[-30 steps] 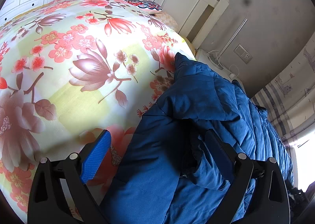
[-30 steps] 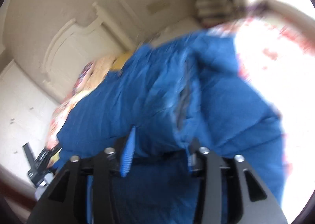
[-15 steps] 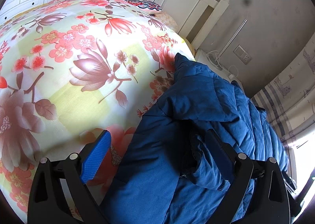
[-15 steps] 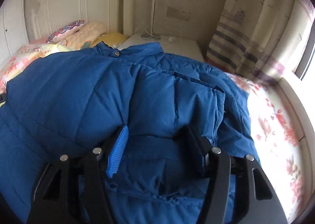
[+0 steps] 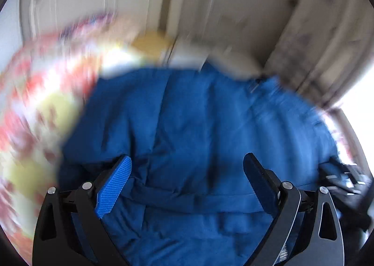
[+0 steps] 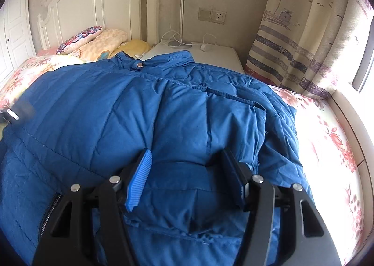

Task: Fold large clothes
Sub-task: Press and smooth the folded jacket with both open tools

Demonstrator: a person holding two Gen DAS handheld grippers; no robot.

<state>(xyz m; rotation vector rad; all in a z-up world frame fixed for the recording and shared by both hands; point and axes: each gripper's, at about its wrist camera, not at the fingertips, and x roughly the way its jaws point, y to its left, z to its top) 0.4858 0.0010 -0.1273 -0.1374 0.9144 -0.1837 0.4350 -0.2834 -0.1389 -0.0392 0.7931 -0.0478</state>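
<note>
While the floral bed [image 6: 327, 140] fills the frame edges, your blue puffer jacket [image 6: 140, 114] lies spread across it, collar toward the headboard [image 6: 93, 4] at upper left. Your right tool [image 6: 184, 161] is released, its jaws having just widened, jacket fabric lying loose between them. Your left tool [image 5: 187, 168] gapes wide over the jacket's middle, gripping nothing.

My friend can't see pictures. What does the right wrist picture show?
A big blue jacket lies spread over a flowery bed, and the right gripper hovers over it, jaws open, having just opened, with only loose cloth between them. Behind are pillows, a white headboard, a nightstand and a striped curtain.
</note>
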